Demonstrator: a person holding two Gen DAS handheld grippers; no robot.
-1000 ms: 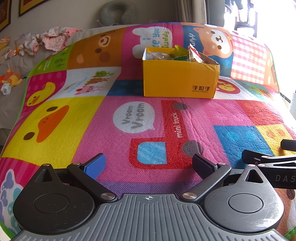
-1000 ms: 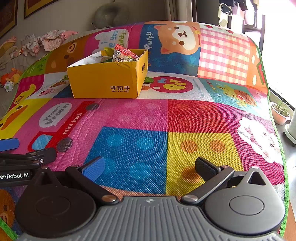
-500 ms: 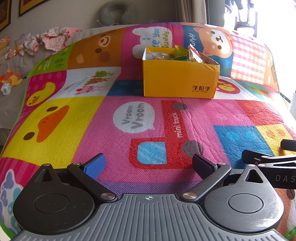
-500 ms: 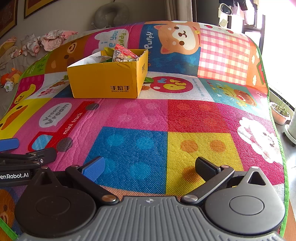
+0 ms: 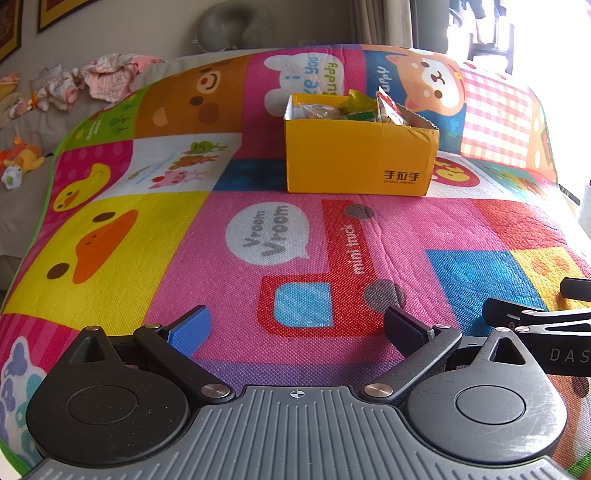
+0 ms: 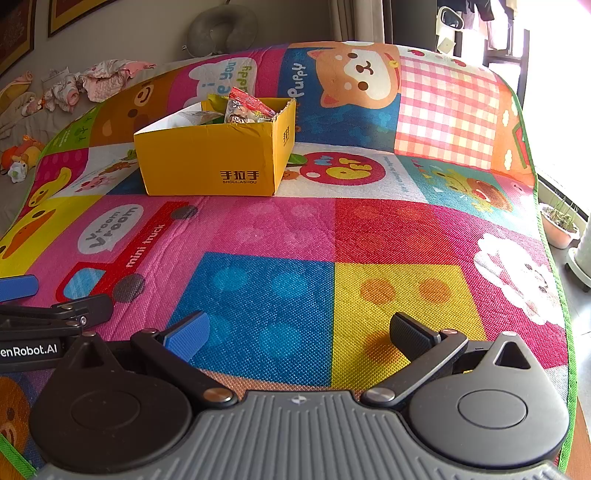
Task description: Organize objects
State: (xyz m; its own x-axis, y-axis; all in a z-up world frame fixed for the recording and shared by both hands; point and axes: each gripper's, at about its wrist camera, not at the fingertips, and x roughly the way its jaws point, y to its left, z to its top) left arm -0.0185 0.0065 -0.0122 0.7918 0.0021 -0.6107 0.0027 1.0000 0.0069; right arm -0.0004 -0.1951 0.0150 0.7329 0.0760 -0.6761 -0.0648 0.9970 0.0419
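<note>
A yellow cardboard box [image 5: 358, 162] stands on the colourful play mat [image 5: 229, 236], far ahead of both grippers; it also shows in the right wrist view [image 6: 210, 158]. Several snack packets [image 6: 245, 109] stick out of its open top [image 5: 354, 105]. My left gripper [image 5: 295, 326] is open and empty, low over the mat near its front edge. My right gripper [image 6: 297, 332] is open and empty, beside it to the right. Each gripper shows at the edge of the other's view [image 5: 535, 321] [image 6: 55, 314].
The mat covers a bed. Crumpled pink clothes [image 5: 107, 75] and a small plush toy [image 5: 20, 158] lie off the mat at far left. A grey neck pillow [image 5: 231, 26] rests against the wall. A potted plant [image 6: 559, 221] stands on the floor to the right.
</note>
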